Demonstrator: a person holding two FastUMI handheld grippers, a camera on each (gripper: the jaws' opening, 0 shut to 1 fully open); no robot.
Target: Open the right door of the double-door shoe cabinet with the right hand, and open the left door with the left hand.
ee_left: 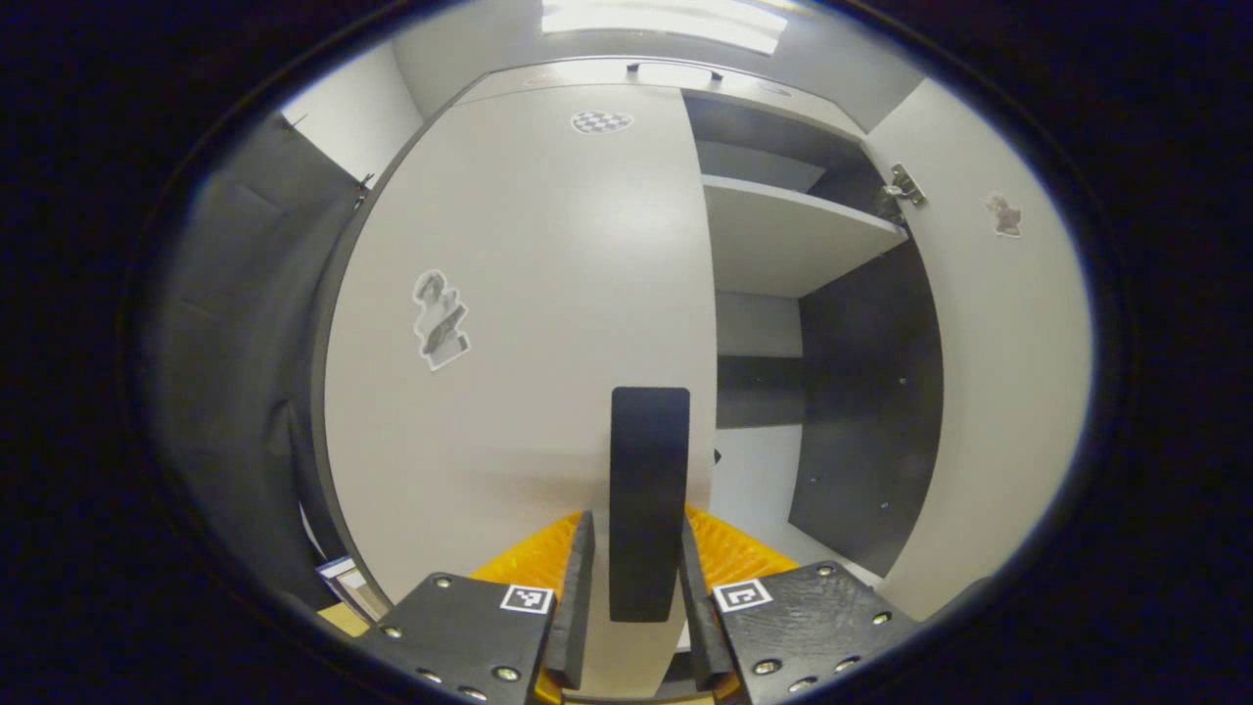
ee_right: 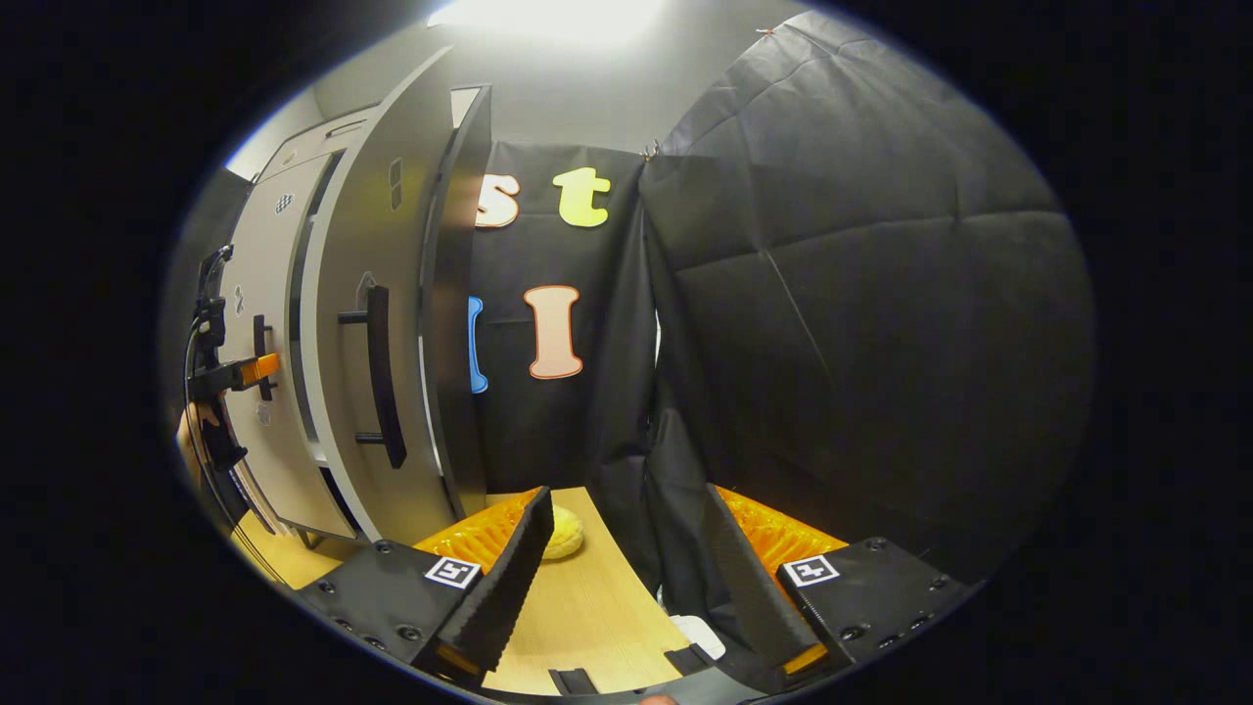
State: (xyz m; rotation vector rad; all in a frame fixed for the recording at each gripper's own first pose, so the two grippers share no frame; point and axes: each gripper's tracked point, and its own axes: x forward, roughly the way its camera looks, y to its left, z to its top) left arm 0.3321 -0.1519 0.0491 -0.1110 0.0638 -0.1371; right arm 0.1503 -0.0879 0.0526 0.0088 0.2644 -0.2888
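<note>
The pale left door [ee_left: 509, 294] of the shoe cabinet fills the middle of the left gripper view. Its black upright handle [ee_left: 648, 490] stands between the fingers of my left gripper [ee_left: 636, 519], which is shut on it. The right door [ee_left: 998, 392] is swung wide open, inner face and hinge showing, and the shelves [ee_left: 783, 235] lie bare. In the right gripper view, the open right door [ee_right: 362, 245] with its black bar handle [ee_right: 380, 372] stands at the left. My right gripper [ee_right: 626, 499] is open, holds nothing and is apart from the door. Farther left, the left gripper [ee_right: 256, 369] is at the left door [ee_right: 264, 294].
Black cloth wall [ee_right: 861, 323] hangs close ahead of the right gripper. A yellow round object [ee_right: 566, 534] lies on the wooden surface [ee_right: 587, 607] near the cabinet's foot, and a small white thing [ee_right: 700, 632] sits by the cloth. A hand [ee_right: 191, 431] holds the left gripper.
</note>
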